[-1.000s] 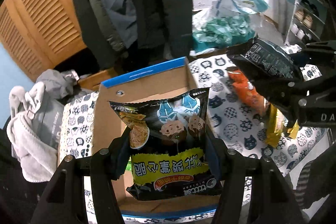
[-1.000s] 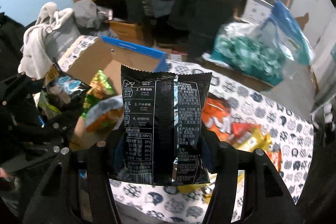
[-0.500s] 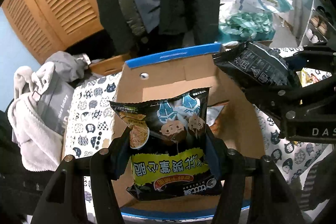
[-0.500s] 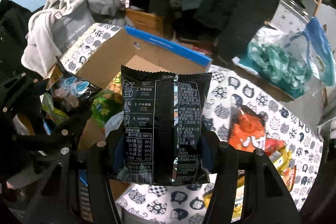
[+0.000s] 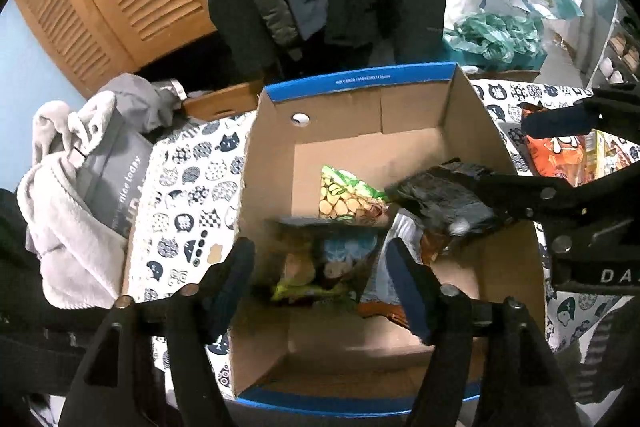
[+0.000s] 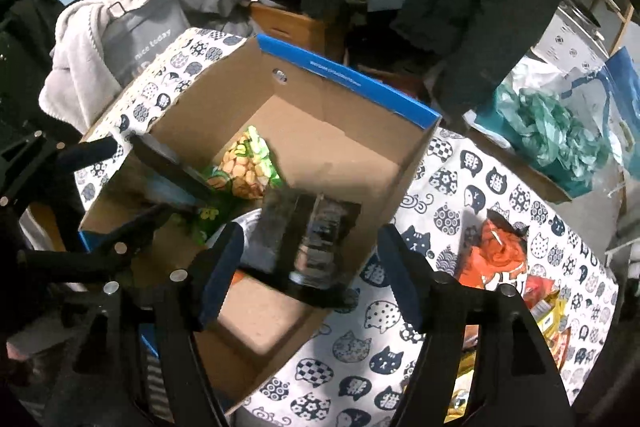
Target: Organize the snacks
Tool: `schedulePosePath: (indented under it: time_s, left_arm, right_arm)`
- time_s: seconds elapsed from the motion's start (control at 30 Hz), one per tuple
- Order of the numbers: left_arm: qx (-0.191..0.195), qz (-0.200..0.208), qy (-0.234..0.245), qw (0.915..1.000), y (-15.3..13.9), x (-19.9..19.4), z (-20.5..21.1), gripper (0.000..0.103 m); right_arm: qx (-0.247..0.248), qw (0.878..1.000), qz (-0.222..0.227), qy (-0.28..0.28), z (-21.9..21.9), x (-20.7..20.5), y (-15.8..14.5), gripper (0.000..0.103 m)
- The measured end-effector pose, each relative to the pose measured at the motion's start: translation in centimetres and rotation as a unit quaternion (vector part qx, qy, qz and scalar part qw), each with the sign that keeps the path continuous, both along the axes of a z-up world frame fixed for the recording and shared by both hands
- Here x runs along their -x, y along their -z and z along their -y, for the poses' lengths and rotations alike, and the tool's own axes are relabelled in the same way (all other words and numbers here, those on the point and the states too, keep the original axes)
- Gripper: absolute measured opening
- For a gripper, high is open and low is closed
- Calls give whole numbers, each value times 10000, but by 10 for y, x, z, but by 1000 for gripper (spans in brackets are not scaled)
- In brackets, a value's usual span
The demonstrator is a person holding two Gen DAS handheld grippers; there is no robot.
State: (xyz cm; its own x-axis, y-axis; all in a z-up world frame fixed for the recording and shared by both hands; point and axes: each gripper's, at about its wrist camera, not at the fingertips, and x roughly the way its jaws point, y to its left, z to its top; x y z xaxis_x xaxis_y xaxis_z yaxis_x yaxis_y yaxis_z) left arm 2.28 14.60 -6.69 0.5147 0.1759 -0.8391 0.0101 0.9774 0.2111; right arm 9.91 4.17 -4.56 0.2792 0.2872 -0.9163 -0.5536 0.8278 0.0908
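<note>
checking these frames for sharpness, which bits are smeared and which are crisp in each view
Left wrist view: the black snack bag with yellow band below the open left gripper is motion-blurred, as is the dark bag; the green snack bag and cardboard box are crisp. Right wrist view: the black bag under the open right gripper is smeared; the tablecloth is sharp, and fisheye bends the edges.

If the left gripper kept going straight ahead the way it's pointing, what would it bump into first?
Most likely the black snack packet lying blurred in the cardboard box, directly between the open fingers of the left gripper. Depth is hard to judge through the fisheye.
</note>
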Motion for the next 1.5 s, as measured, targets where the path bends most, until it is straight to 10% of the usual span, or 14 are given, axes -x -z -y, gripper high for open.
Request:
schedulePosePath:
  time_s: [0.67,1.5]
  left_arm:
    - [314,212,625,9973,-26,-1,62,81]
    - [331,-552,1308,9893,3,-18,175,81]
  right_arm:
    - [40,9970,91,772,112,10,-3,73]
    - [6,9783,-124,2068,278,27,29,77]
